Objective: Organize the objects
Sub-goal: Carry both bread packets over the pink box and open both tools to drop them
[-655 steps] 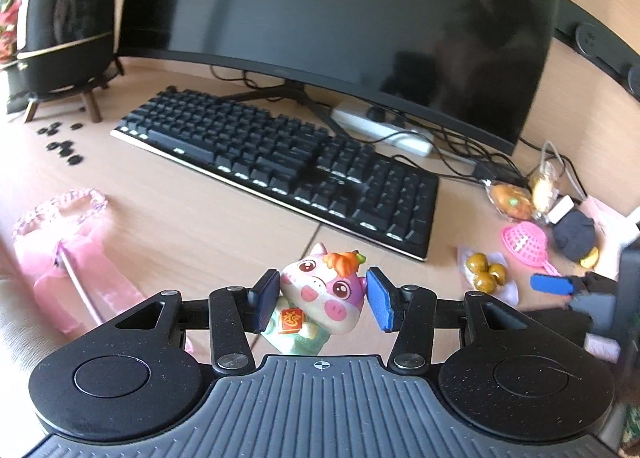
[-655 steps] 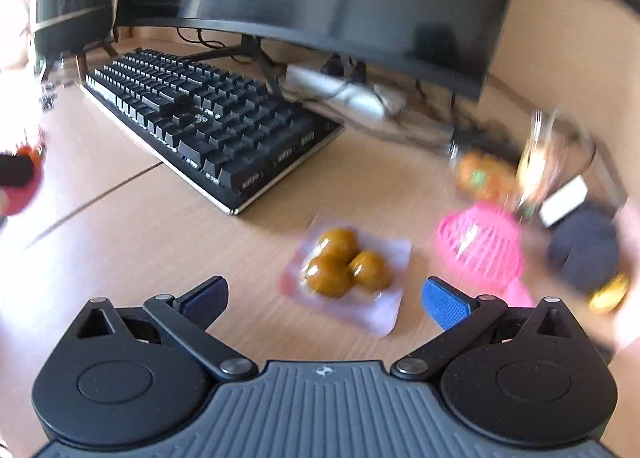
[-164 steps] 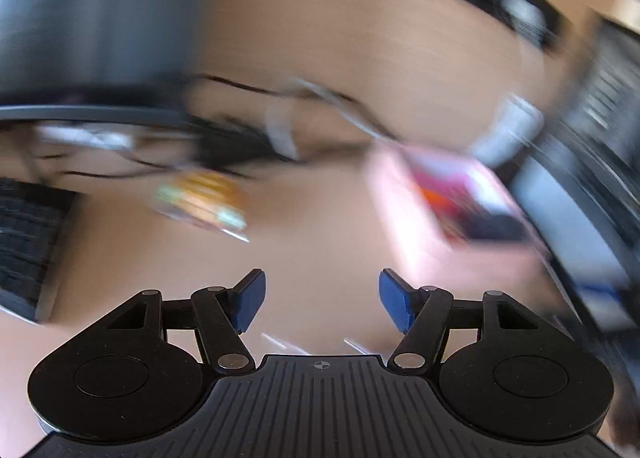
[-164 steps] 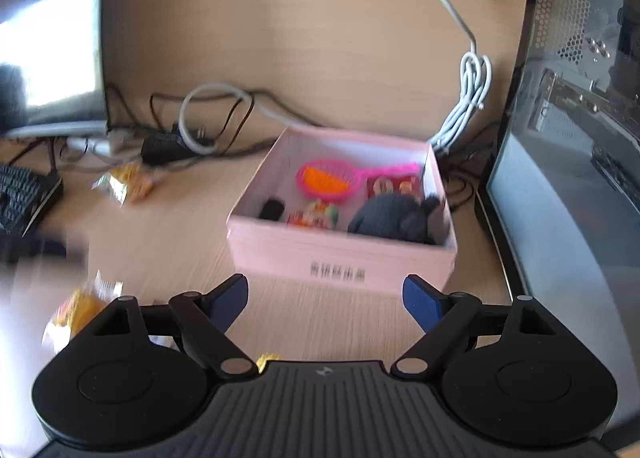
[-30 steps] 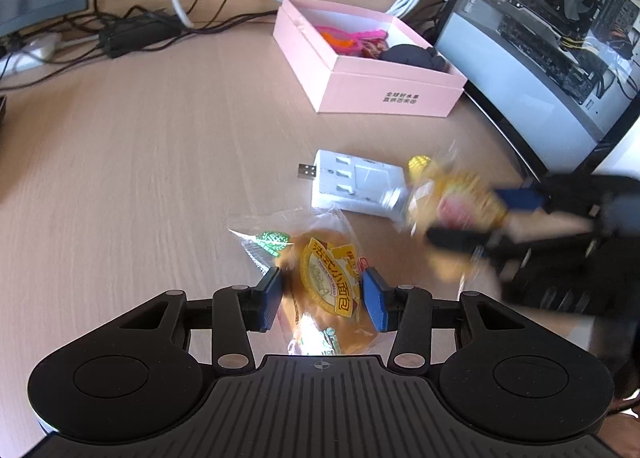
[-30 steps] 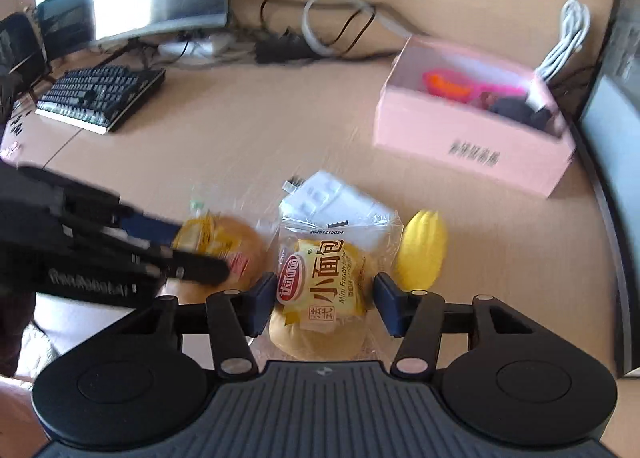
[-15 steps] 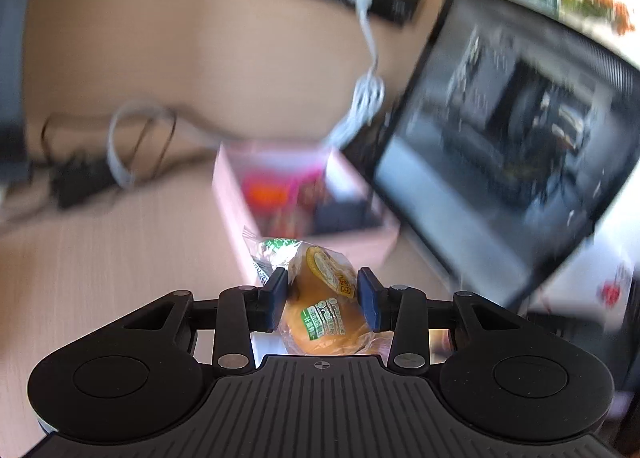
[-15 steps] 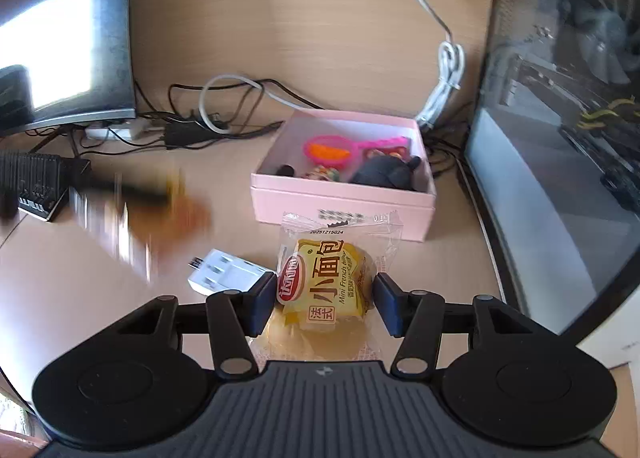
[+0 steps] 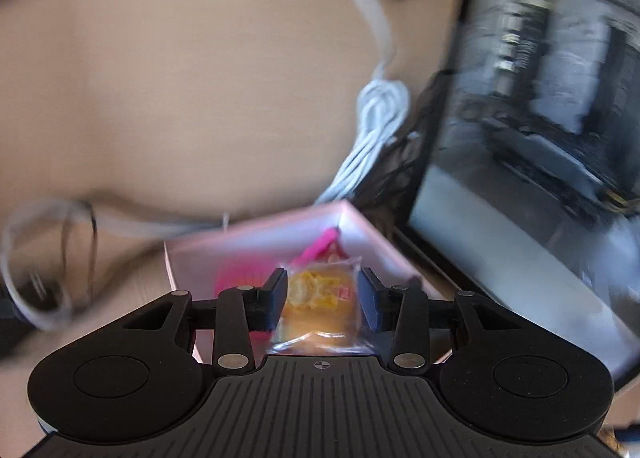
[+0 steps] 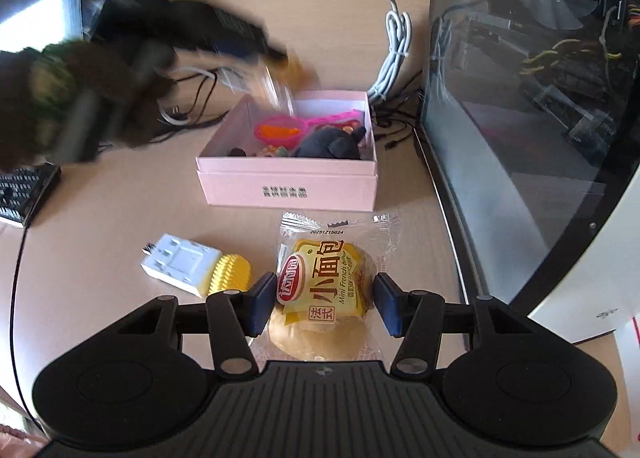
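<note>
Right wrist view, left to right: one white ribbed plastic adapter (image 10: 181, 264) at 9 o'clock, touching one yellow ridged toy (image 10: 231, 272). Right gripper (image 10: 324, 304) clamped on one crinkly clear-wrapped bun (image 10: 326, 290), printed "Mini French". One matte pink cardboard box (image 10: 288, 188) at 12 o'clock. Left gripper (image 9: 322, 298) clamped on second wrapped bun (image 9: 320, 308), above box; print blurred.
</note>
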A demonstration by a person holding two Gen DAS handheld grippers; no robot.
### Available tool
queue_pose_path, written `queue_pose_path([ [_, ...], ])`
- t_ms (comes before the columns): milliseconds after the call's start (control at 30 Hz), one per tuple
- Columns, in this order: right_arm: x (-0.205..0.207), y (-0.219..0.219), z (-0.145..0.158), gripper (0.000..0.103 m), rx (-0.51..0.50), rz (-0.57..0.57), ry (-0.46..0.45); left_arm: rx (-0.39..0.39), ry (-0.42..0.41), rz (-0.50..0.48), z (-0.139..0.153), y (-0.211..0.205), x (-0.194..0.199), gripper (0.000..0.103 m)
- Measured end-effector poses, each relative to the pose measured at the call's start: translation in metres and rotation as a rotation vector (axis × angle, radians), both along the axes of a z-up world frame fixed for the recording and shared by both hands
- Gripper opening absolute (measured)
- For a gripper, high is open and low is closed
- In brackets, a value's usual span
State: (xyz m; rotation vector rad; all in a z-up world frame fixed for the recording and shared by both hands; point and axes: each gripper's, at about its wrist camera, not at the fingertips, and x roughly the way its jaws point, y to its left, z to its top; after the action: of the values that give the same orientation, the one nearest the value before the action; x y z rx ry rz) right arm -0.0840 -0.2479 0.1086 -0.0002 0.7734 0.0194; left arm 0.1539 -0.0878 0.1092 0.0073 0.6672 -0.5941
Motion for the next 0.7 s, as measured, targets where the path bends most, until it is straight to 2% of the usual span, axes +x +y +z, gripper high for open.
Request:
queue_pose_path([
  [67, -0.001, -0.004, -0.003, 0.053, -0.014, 0.004, 0.002, -0.068, 0.044, 0.066, -0.01, 0.01, 0.003, 0.044],
  [167, 0.002, -0.01, -0.007, 0.053, -0.001, 0.006, 0.018, -0.112, 0.056, 0.124, -0.009, 0.028, -0.003, 0.043],
  [333, 0.025, -0.013, 0.001, 0.053, 0.03, 0.03, -0.001, -0.129, 0.058, 0.12, -0.008, 0.07, -0.045, 0.043],
  [567, 0.095, -0.006, 0.045, 0.053, 0.094, 0.08, -0.121, -0.134, 0.205, 0.145, -0.04, 0.121, -0.119, 0.043],
  [700, 0.15, 0.019, 0.051, 0.053, 0.113, 0.126, -0.147, -0.182, 0.275, 0.199, -0.056, 0.142, -0.15, 0.043],
])
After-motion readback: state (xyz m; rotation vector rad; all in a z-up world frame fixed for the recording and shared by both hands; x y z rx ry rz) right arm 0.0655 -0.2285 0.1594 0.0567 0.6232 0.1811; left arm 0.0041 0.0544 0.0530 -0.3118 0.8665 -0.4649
